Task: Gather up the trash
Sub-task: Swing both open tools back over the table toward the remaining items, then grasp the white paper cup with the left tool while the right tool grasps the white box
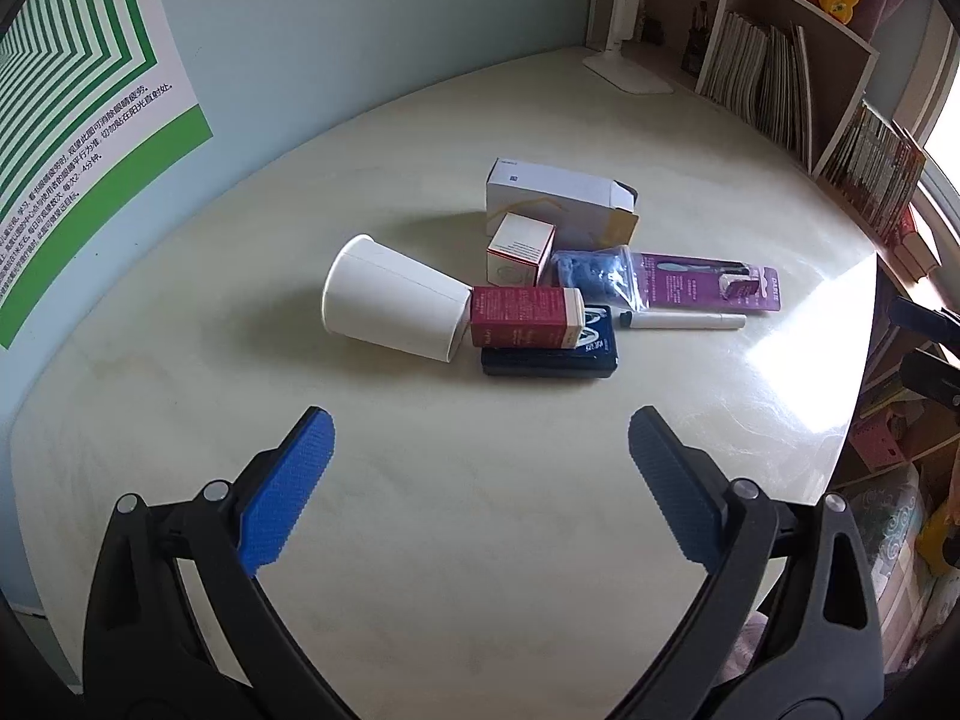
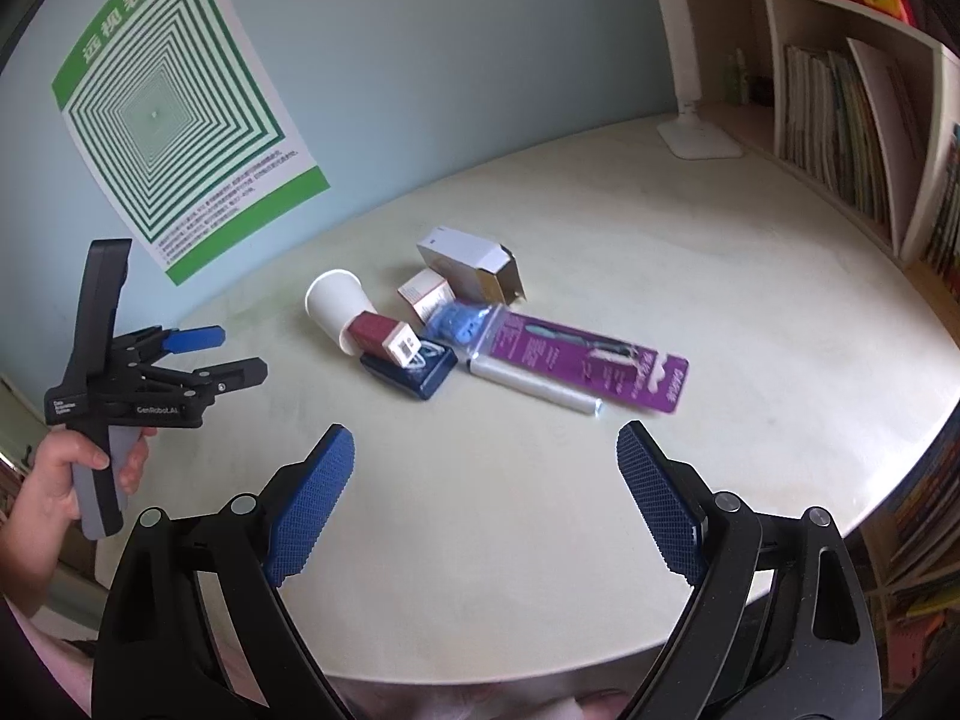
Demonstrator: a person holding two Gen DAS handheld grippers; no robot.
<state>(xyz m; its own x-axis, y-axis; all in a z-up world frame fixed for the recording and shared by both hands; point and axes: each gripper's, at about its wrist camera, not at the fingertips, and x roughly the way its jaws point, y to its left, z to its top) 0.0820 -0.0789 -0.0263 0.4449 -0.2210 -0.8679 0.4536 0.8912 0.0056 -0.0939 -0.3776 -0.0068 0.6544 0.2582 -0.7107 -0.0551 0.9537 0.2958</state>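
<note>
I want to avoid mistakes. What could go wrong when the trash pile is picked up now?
1. The paper cup lies on its side and may roll away if nudged.
2. The red box rests on the dark blue case, so lifting either can disturb the other.
3. The white pen is round and may roll.

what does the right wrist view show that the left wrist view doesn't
Only the right wrist view shows the person's hand holding the whole left tool from the side, plus the green square-pattern poster's centre. Only the left wrist view shows the left tool from behind its open blue pads, and the white paper cup's side. Both share the pale round table, red box, purple card package and white lamp base.
</note>
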